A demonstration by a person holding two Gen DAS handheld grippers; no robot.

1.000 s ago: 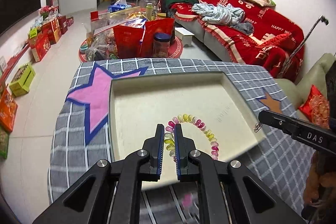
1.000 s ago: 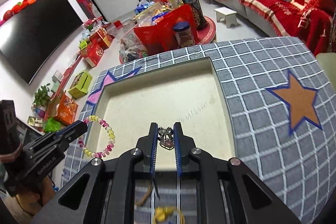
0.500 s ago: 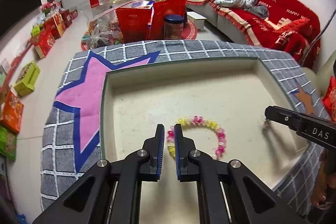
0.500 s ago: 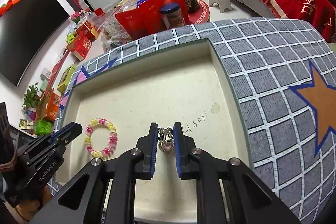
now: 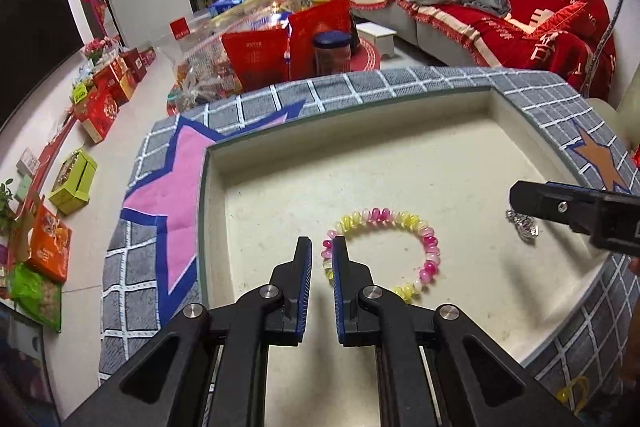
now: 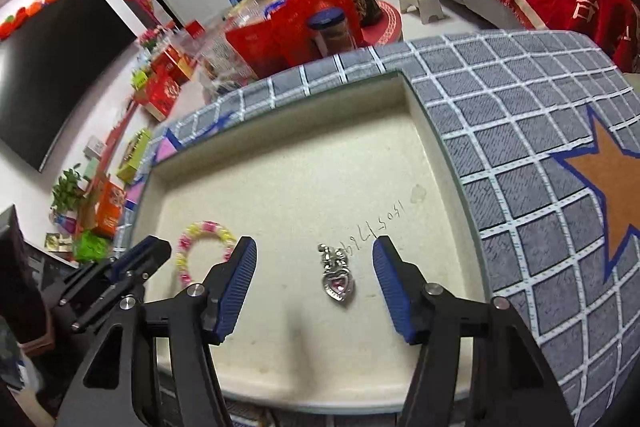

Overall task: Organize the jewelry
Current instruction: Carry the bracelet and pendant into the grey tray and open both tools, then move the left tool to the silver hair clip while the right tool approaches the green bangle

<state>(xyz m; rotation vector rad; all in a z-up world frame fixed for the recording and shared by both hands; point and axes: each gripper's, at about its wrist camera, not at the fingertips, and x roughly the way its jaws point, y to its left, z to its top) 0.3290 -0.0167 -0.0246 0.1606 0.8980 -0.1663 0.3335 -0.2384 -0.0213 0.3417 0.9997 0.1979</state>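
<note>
Right tool [image 6: 314, 261] is spread wide and holds nothing. A silver heart charm [image 6: 338, 277] lies flat on the cream tray [image 6: 288, 163], between its two blue pads, touching neither. Left tool [image 5: 322, 259] is nearly closed, pinching one side of the pink and yellow bead bracelet [image 5: 400, 243], which rests on the tray floor. Bare tray stretches ahead to the raised walls. A gray checked cloth [image 6: 520, 99] surrounds the tray.
</note>
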